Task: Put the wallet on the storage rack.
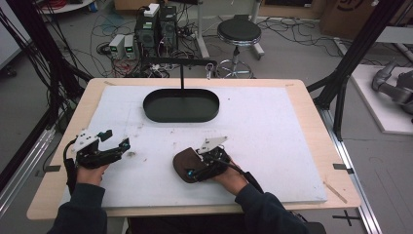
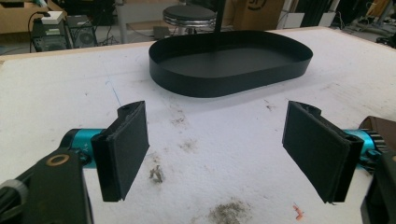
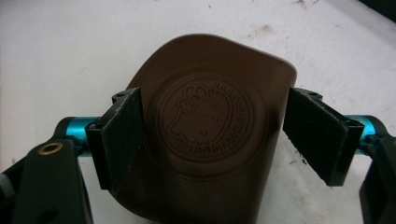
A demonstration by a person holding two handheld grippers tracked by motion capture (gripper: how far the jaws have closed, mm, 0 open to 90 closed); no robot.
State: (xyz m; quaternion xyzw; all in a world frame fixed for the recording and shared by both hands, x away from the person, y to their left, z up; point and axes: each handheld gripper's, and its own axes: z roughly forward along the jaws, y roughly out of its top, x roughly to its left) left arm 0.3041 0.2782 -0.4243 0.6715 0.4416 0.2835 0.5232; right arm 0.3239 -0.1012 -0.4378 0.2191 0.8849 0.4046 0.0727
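Brown leather is lying between the jaws of the right gripper [image 3: 212, 140]: in the right gripper view a brown leather pouch [image 3: 205, 135], stamped with a round cartoon-cat emblem, is filling the centre of the frame and running off its bottom edge. The right gripper's jaws are standing wide apart, one on each side of the pouch. The jaw at the left of that frame is touching or just overlapping the pouch's edge, while the one at the right is sitting just beside the opposite edge with a thin strip of white showing between them, so the jaws are straddling the pouch rather than clamping it.

In the high view the pouch [image 1: 187, 165] is resting on the white foam board [image 1: 272, 141] in the lower middle of the frame, with the right gripper [image 1: 202, 168] lying over its right part and a hand behind it.

The left gripper [image 1: 114, 141] is sitting at the lower left of the high view, well apart from the pouch. In the left gripper view its jaws are spread wide with nothing between them, only stained white board, and a brown sliver of the pouch [image 2: 380, 128] is showing at the right edge. A black oval tray [image 2: 229, 79] is standing in the upper middle of that frame.
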